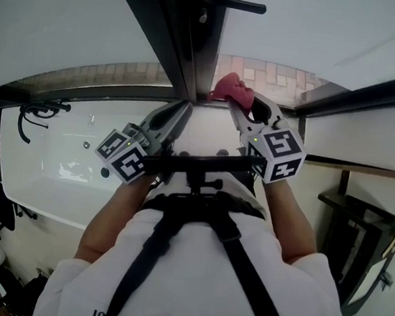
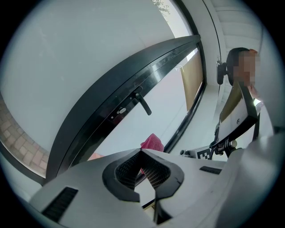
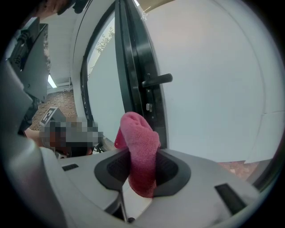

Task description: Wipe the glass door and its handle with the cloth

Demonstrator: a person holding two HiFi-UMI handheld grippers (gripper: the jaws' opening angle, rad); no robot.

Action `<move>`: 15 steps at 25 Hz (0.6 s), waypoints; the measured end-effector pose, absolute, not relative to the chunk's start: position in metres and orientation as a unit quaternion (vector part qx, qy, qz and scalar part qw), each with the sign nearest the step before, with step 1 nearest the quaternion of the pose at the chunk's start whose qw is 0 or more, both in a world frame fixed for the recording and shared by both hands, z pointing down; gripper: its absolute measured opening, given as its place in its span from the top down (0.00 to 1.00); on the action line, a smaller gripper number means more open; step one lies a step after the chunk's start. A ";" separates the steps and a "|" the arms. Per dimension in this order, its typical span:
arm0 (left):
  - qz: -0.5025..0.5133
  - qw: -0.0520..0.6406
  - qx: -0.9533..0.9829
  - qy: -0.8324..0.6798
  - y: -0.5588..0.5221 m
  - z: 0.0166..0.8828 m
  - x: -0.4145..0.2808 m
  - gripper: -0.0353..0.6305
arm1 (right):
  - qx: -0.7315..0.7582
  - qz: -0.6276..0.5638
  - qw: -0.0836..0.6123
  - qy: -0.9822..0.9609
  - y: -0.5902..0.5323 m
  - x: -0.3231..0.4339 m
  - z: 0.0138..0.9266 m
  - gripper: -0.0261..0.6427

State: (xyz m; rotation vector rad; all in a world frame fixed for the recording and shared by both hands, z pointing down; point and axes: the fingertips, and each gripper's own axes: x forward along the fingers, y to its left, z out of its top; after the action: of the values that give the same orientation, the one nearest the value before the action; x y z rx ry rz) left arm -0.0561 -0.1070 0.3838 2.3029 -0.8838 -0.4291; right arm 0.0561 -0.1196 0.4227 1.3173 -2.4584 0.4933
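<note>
The glass door's dark frame (image 1: 189,41) runs up the middle of the head view, and its black lever handle (image 1: 235,3) sticks out near the top. My right gripper (image 1: 240,103) is shut on a pink cloth (image 1: 229,88) close to the frame's lower part. In the right gripper view the cloth (image 3: 140,147) stands up between the jaws, below the handle (image 3: 156,80). My left gripper (image 1: 183,111) is shut and empty, its tips beside the frame just left of the cloth. The left gripper view shows the handle (image 2: 143,103) and the cloth (image 2: 152,142) beyond the closed tips (image 2: 141,152).
A white bathtub (image 1: 56,167) with black fittings (image 1: 37,112) lies at the left. A dark metal rack (image 1: 358,234) stands at the right. Brick paving (image 1: 276,74) shows through the glass. The person's reflection appears in the panes.
</note>
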 end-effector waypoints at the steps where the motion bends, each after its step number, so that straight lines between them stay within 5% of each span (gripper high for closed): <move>1: -0.162 0.314 0.874 -0.334 -0.107 0.384 -0.055 0.95 | 0.459 0.173 0.153 -0.858 -0.119 0.056 0.422 0.78; 15: -0.163 0.317 0.876 -0.324 -0.108 0.386 -0.050 0.95 | 0.460 0.169 0.151 -0.859 -0.116 0.056 0.415 0.78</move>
State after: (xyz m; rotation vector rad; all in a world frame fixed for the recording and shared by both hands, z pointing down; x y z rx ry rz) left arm -0.0505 -0.1079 0.3861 2.3060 -0.8539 -0.4300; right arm 0.0555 -0.1156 0.4150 1.3200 -2.4657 0.4856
